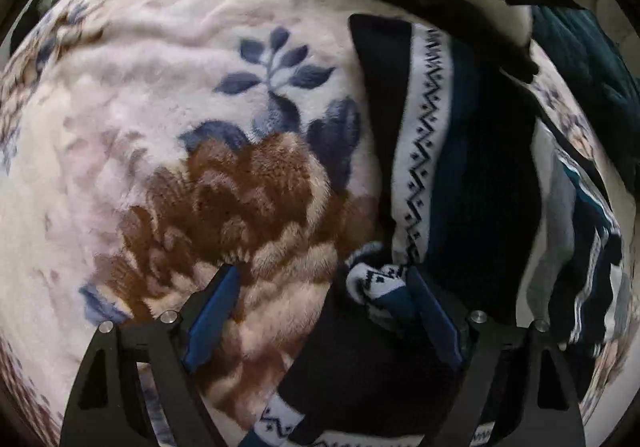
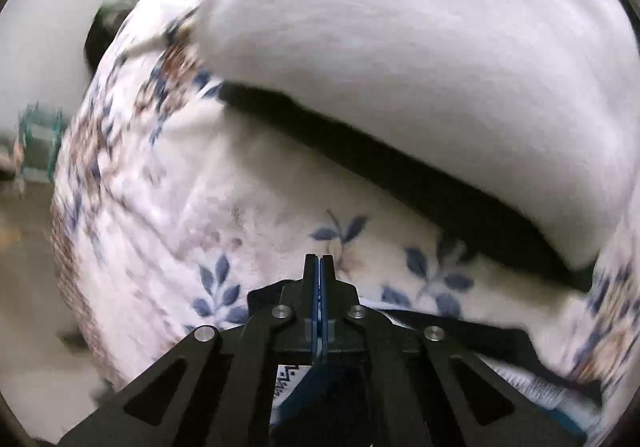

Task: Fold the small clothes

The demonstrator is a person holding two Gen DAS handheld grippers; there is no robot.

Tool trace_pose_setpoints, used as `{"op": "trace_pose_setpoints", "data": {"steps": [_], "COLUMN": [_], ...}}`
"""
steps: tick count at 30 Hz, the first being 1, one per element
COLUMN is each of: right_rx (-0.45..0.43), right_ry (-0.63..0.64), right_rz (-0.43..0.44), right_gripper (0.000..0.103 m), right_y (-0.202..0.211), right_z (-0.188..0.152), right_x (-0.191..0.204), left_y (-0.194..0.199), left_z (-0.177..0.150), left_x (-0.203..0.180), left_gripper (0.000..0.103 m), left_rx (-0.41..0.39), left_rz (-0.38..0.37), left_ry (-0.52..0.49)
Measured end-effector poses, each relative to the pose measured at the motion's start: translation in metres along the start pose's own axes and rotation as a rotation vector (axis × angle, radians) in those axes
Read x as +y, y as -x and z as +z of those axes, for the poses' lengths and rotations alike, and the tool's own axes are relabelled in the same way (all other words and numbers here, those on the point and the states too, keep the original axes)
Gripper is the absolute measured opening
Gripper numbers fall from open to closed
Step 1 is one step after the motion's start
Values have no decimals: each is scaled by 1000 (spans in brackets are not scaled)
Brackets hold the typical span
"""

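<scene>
Left gripper (image 1: 320,311): fingers wide apart, nothing pinched; the right pad touches the garment's bunched corner.
Right gripper (image 2: 320,267): fingers pressed together, empty.
Patterned knit garment (image 1: 460,167): on the floral blanket (image 1: 160,127), right of the brown flower.
Right-wrist view only: a white cushion (image 2: 400,47) beyond, blurred.

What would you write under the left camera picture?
Open left gripper over patterned socks on a flowery blanket.
</scene>
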State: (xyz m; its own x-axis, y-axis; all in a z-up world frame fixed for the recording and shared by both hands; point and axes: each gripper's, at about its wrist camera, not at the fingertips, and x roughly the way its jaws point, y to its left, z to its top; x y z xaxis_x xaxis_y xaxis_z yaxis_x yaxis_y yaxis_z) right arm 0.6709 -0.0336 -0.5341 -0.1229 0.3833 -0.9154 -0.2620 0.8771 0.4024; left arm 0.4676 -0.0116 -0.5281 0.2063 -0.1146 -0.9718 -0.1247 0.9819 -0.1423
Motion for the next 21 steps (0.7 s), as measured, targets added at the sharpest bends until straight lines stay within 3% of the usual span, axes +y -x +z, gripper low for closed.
{"op": "trace_pose_setpoints", "data": {"steps": [2,4,8,11,15,17,18,19,21], "right_rx": [-12,-69,-117,-112,-120,-175,-219,-257,-311], "right_ry": [-45,-138,-417,-718,-1002,-1098,-1133,-1150,-1141], "right_rz": [11,10,20,94,187,263,296,313,259], "right_gripper": [12,50,53,53,53,53,52,41,11], "right_y": [15,35,50,35,1,-13,-18,-18,-12], "right_z": [-21,-60,-161,-244,-303,-316,-320,-322,-320], "right_x": [-12,-29,-68,-99,-125,-134,-136,-138,-141], "left_y": [14,37,41,15,-22,-25,-25,-24,-23], "left_z": [4,16,67,98,124,129,130,132,136], "left_x": [9,23,39,34,15,6,3,0,-7], "left_gripper": [85,85,85,85,84,70,40,16,10], "left_rx": [10,-31,-56,3,101,87,79,78,55], "left_rz": [-51,-113,-207,-265,-280,-284,-278,-297,-295], "left_ry": [39,97,119,80,18,-1,-11,-19,-45]}}
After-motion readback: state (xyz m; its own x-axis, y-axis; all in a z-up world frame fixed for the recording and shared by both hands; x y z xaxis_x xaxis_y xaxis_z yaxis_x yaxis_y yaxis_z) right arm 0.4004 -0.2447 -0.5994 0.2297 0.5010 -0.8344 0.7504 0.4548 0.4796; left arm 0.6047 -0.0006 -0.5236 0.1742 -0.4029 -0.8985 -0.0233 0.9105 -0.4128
